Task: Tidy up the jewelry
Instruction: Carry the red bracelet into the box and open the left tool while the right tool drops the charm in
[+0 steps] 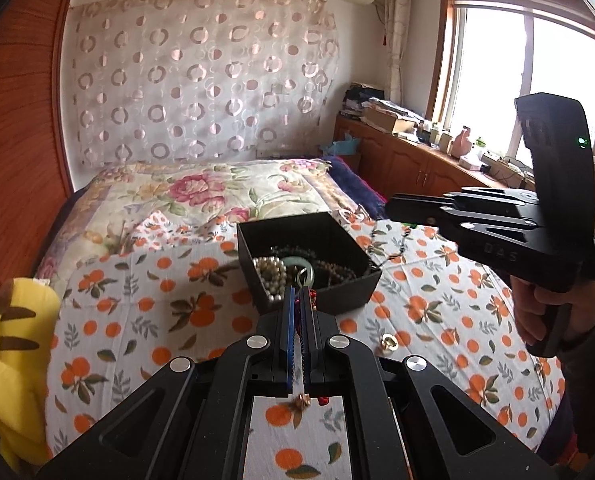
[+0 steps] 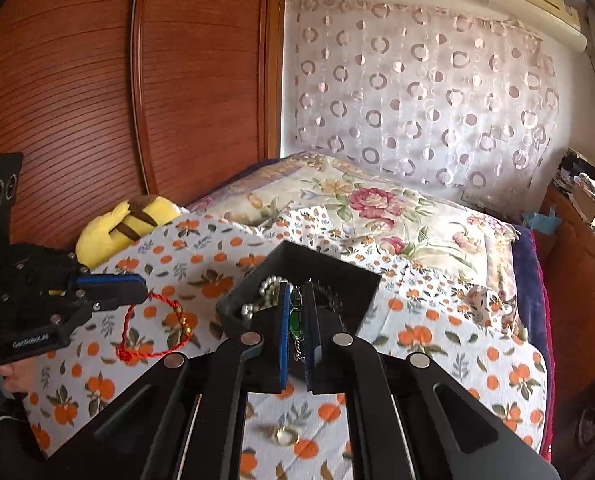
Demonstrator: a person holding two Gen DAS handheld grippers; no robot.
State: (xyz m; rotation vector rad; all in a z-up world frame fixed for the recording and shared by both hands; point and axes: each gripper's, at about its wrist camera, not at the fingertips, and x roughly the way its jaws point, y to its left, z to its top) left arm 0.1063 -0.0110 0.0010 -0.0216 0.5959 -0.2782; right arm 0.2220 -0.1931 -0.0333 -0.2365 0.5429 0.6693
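The left tool [image 1: 298, 312] is pinched narrow on a red cord bracelet [image 2: 153, 330]. In the right wrist view the bracelet hangs as a loop with small gold beads from the tool's blue-edged tips at about 9 o'clock, above the bedspread. In the left tool's own view only a bit of red cord and a small gold bead show between and below its fingers.

The right tool [image 2: 296, 320] is likewise nearly closed, gripping a piece with green stones on a fine chain [image 2: 297, 320]. The chain dangles between the pads at the centre of the right wrist view.

The black box [image 1: 361, 286] sits on the orange-patterned bedspread [image 1: 137, 320] just beyond both tools. It lies at about 12 o'clock from the left tool. It already holds a string of pearls [image 1: 271, 274], a pale green bangle [image 1: 303, 270] and darker bead strands.

Judging from this, the sorting is well under way but not finished. Several pieces are in the box, and two are in the air and not yet placed. One small gold ring [image 1: 389, 342] still lies loose on the bedspread, at about 3 o'clock from the left tool's tips. Whether the held pieces are going into the box or coming out of it cannot be told from these views

A yellow plush toy [image 1: 15, 344] rests at the bed's edge at 9 o'clock
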